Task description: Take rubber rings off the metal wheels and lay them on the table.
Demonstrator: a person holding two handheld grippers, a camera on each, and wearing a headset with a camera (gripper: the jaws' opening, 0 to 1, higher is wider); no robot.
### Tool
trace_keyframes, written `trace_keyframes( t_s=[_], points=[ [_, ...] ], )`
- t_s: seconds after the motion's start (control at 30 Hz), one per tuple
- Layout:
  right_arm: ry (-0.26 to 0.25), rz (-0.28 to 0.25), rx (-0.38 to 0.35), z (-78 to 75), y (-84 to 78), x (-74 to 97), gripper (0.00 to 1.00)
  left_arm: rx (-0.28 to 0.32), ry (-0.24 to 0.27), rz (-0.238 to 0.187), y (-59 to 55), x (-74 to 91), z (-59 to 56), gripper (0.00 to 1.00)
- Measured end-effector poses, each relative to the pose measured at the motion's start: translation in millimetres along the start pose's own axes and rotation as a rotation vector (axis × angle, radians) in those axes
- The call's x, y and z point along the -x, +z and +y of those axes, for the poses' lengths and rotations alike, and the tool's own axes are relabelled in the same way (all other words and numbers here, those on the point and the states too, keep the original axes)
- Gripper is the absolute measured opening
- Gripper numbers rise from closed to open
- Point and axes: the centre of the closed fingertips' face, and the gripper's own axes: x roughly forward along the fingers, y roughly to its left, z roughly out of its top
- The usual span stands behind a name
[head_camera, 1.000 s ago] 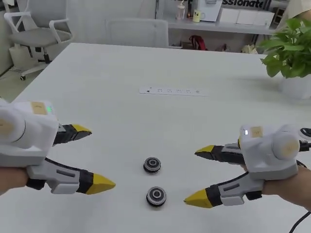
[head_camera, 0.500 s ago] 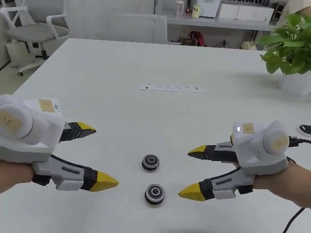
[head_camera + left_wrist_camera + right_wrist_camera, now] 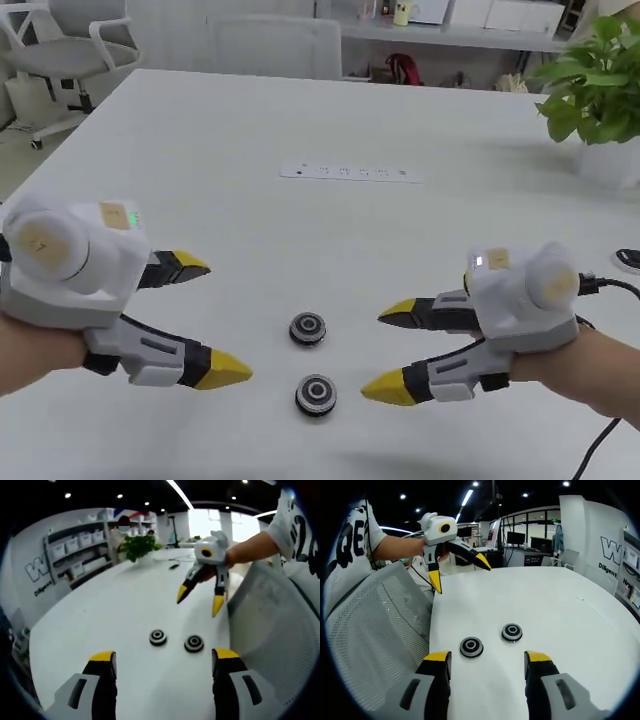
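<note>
Metal wheels (image 3: 308,329) on white table (image 3: 300,230) between left claw (image 3: 220,318) and right claw (image 3: 377,352), both splayed wide, empty.

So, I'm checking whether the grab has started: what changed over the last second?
Both grippers have edged inward toward the farther wheel and the nearer wheel: the left gripper a little rightward, the right gripper a little leftward. Nothing was taken hold of; both pairs of jaws stay open and empty. Both wheels lie where they were; the remaining shift is the camera's.
</note>
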Motion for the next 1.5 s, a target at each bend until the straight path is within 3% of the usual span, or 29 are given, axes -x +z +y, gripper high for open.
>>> trace_keyframes(
  t_s=[0.33, 1.0, 1.5],
  points=[
    [0.021, 0.017, 0.006, 2.2, -4.6, -8.5, 0.53, 0.030, -0.034, -0.003, -4.6, -10.1, -6.2, 0.75],
    [0.085, 0.046, 0.025, 14.6, -9.2, -23.6, 0.47, 0.013, -0.112, 0.035, -11.8, -32.0, -25.7, 0.67],
    [0.119, 0.061, 0.020, 18.5, -11.5, -35.3, 0.43, 0.026, -0.166, 0.054, -14.2, -45.4, -32.2, 0.58]
  ],
)
